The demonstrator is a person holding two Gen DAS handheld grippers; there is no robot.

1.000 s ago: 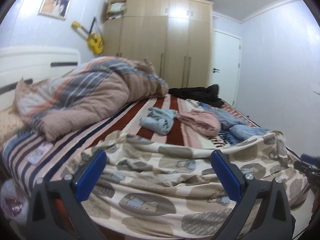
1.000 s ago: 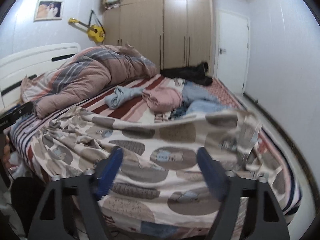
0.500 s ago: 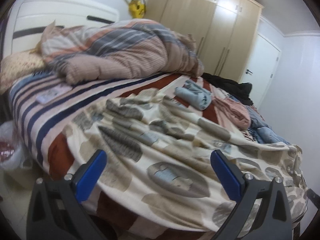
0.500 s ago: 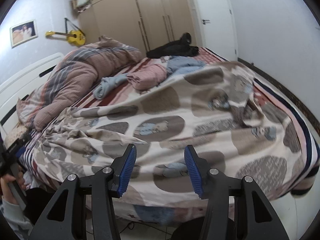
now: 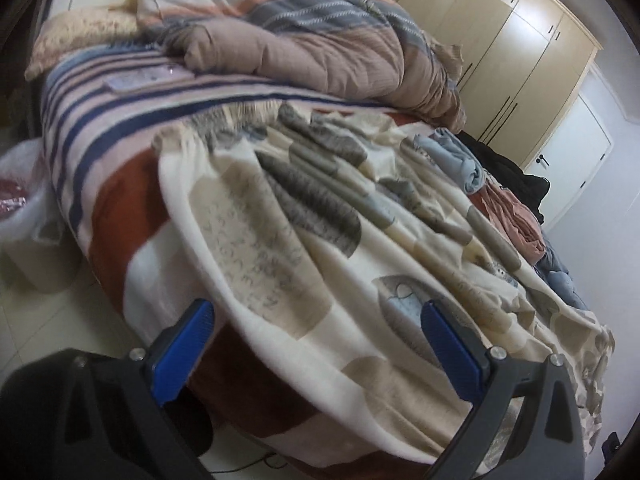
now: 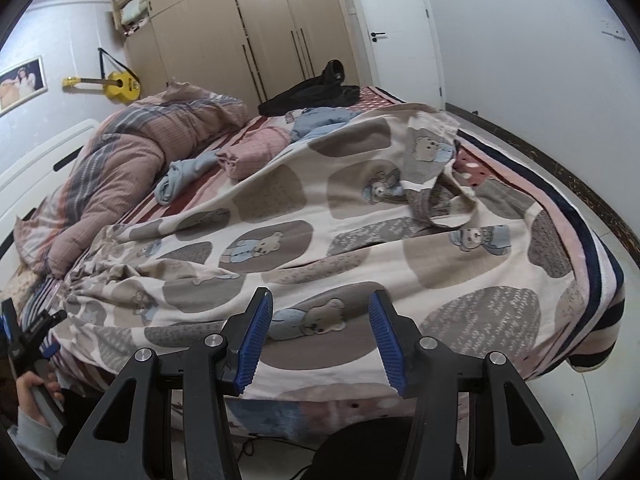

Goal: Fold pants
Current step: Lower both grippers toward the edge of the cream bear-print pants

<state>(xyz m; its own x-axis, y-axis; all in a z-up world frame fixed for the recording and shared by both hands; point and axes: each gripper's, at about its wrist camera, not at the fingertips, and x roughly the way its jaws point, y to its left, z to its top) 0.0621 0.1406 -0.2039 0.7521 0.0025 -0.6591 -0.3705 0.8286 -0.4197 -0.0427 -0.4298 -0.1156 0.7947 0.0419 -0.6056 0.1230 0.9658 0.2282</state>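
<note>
The pants are cream fleece with grey ovals and teddy bears. They lie spread across the near end of the bed and hang over its edge. In the left wrist view the pants are bunched in long folds. My left gripper is open wide and empty, at the bed's lower corner just before the hanging hem. It also shows at the far left of the right wrist view. My right gripper is open and empty, close above the pants' near edge.
A striped bedsheet covers the bed. A rumpled pink and grey duvet lies by the headboard. A light blue garment, a pink one and a black one lie behind the pants. Wardrobe and door stand beyond.
My left gripper has dropped and swung left towards the bed's corner, closer to the pants' hem. My right gripper has narrowed its jaws and moved nearer the pants' edge.
</note>
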